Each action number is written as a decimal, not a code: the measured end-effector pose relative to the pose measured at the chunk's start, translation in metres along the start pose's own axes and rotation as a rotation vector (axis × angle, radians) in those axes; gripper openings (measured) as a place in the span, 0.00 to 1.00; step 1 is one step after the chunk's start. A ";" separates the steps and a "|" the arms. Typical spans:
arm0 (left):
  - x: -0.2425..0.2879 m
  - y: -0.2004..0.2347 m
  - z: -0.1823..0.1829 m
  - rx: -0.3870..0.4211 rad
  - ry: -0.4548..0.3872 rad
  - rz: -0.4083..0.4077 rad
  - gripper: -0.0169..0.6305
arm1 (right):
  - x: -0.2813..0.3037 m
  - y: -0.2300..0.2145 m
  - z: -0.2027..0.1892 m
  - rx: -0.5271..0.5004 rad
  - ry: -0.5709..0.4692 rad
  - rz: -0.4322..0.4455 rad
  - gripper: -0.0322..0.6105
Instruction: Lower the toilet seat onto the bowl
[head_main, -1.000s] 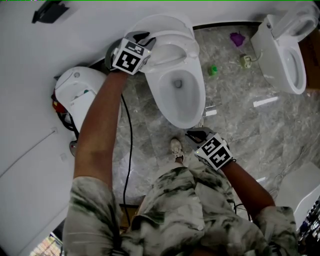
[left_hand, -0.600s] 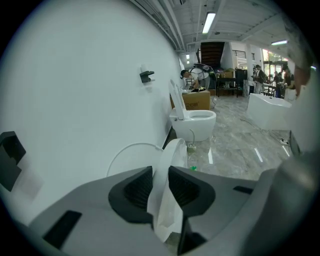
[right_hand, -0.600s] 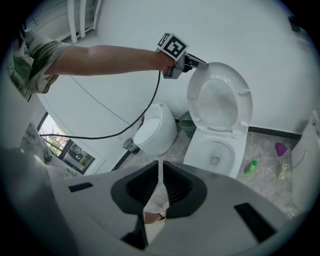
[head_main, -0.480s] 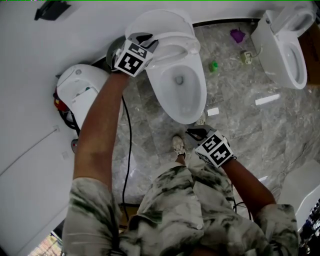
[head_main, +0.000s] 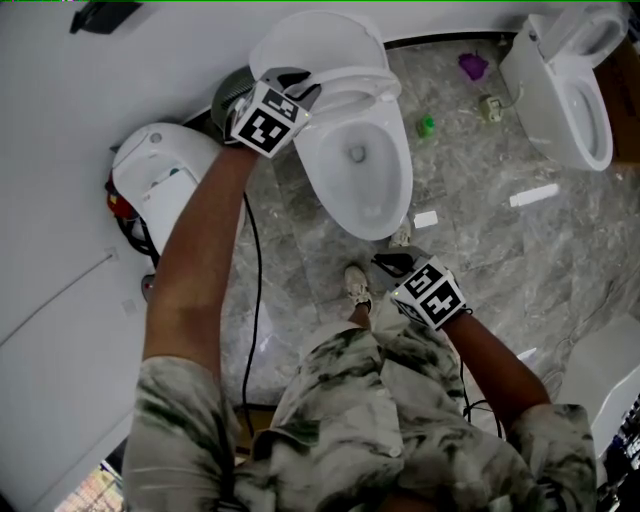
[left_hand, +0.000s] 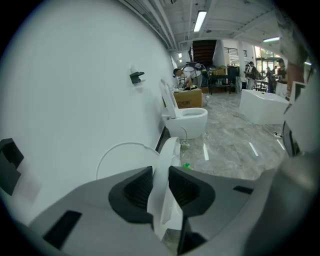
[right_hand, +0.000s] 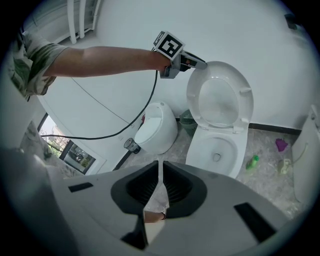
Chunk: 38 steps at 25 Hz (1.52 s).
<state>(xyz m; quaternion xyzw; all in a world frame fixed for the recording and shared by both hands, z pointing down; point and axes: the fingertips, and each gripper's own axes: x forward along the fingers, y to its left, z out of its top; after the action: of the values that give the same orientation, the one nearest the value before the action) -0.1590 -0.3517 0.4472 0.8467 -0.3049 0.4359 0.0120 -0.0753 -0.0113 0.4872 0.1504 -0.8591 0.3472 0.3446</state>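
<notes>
Left tool (left_hand: 160, 172) pinching toilet seat (head_main: 372, 86); seat tipped further off lid (head_main: 315, 40) than before; right tool (right_hand: 160, 172) pressed together

Head camera steeply overhead, two handheld cameras low, toilet (head_main: 360, 195) shared

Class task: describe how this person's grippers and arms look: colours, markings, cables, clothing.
Both the left gripper and right gripper are grey with black ribbed pads, each carrying a white cube with black square markers. A black cable trails from the left. Short camouflage sleeves.
</notes>
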 end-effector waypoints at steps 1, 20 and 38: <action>-0.001 -0.003 -0.001 0.003 0.000 -0.003 0.20 | 0.001 0.001 -0.001 0.000 -0.001 0.000 0.13; -0.017 -0.079 -0.015 0.096 0.021 -0.099 0.21 | 0.013 0.035 -0.030 0.026 -0.037 -0.013 0.12; -0.023 -0.141 -0.035 0.125 0.046 -0.159 0.22 | 0.014 0.049 -0.053 0.043 -0.058 -0.030 0.12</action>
<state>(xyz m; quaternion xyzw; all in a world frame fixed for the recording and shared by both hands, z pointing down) -0.1202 -0.2152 0.4867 0.8572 -0.2086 0.4708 0.0009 -0.0843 0.0607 0.5003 0.1807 -0.8586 0.3560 0.3214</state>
